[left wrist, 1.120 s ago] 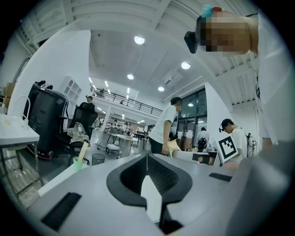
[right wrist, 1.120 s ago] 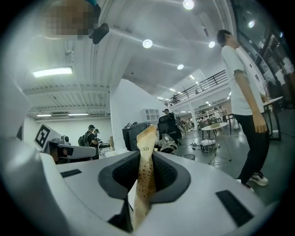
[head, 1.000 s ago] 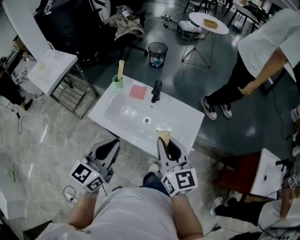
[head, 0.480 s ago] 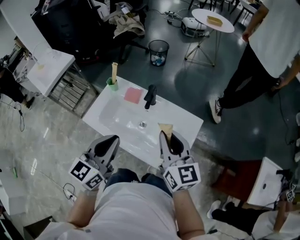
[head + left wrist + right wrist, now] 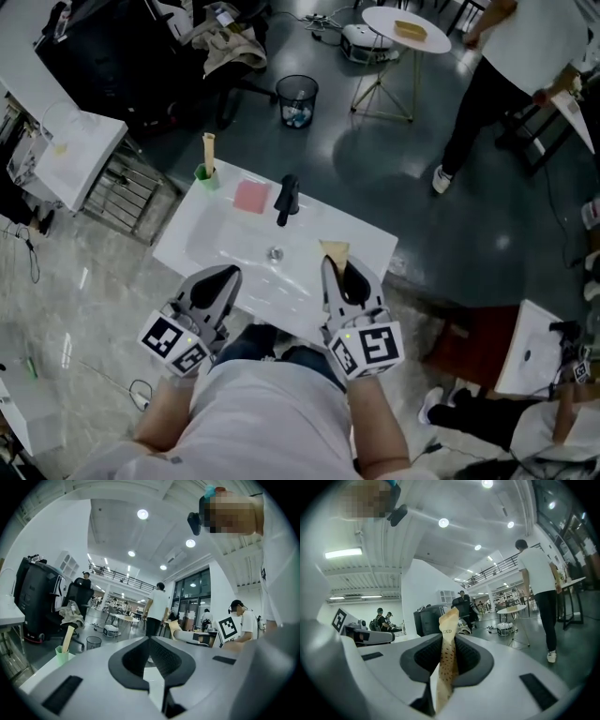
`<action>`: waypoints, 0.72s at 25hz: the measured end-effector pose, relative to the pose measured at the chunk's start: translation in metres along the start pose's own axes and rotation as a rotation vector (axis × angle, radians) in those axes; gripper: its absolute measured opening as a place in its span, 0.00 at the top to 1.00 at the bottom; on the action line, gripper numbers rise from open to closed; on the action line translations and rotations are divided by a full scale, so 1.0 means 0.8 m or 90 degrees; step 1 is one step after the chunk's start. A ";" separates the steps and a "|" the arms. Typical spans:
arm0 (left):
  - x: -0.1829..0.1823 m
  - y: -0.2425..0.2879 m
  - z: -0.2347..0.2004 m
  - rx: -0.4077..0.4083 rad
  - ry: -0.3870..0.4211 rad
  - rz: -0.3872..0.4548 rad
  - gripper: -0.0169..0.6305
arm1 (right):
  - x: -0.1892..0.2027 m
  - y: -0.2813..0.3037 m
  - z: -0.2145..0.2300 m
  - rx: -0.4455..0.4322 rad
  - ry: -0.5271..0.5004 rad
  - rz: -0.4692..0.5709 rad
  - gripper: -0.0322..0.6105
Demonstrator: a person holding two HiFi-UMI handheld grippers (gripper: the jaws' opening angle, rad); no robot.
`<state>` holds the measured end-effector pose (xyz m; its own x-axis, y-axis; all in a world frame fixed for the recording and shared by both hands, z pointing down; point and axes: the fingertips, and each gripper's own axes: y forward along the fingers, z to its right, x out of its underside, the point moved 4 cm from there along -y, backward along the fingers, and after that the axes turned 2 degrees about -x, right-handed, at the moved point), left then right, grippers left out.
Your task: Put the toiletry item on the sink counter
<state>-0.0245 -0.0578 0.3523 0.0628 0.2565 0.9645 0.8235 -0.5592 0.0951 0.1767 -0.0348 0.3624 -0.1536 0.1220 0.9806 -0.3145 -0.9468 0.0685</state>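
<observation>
We are holding the right tongs (image 5: 343,278) clenched on a tan speckled tube (image 5: 335,250). In the right gripper view its flat crimped end is sticking out past the tips toward 12 o'clock. In the head view the tube is hanging over the near right part of the white sink tabletop (image 5: 187,246), at about 3 o'clock from the drain (image 5: 275,253). We cannot tell whether it is touching the surface.

The left tongs (image 5: 214,289) are pressing tip to tip with nothing between them. They are hovering at the tabletop's near edge, at about 8 o'clock from the drain.

On the tabletop a black faucet (image 5: 285,199) is standing at 12 o'clock from the drain. A pink square pad (image 5: 251,197) is lying just beside the faucet at 9 o'clock. A green cup (image 5: 205,174) is sitting at the far left corner, at 10 o'clock from the pad, with a tan stick-like item standing upright in it.

Beyond the tabletop a black mesh bin (image 5: 297,98) is standing on the dark floor at 12 o'clock. A round white table (image 5: 394,28) is standing at 1 o'clock, and a person in a white top (image 5: 534,47) is standing at 2 o'clock.
</observation>
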 end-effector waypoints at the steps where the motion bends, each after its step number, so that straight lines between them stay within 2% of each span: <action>1: -0.001 0.006 -0.006 0.010 0.000 -0.003 0.95 | -0.002 0.003 0.003 0.010 -0.002 0.000 0.85; 6: -0.012 0.038 -0.033 0.057 -0.002 -0.014 0.95 | -0.005 0.018 0.021 0.055 -0.005 -0.009 0.85; 10: -0.013 0.059 -0.056 0.080 -0.003 -0.026 0.95 | -0.001 0.035 0.035 0.066 -0.007 -0.028 0.85; 18: -0.002 0.074 -0.089 0.069 -0.014 -0.048 0.95 | 0.029 0.088 0.077 0.039 -0.055 -0.094 0.85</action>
<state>-0.0163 -0.1475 0.3739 0.0096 0.3122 0.9500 0.8827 -0.4490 0.1387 0.2085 -0.1168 0.4014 -0.0287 0.2372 0.9710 -0.2696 -0.9373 0.2210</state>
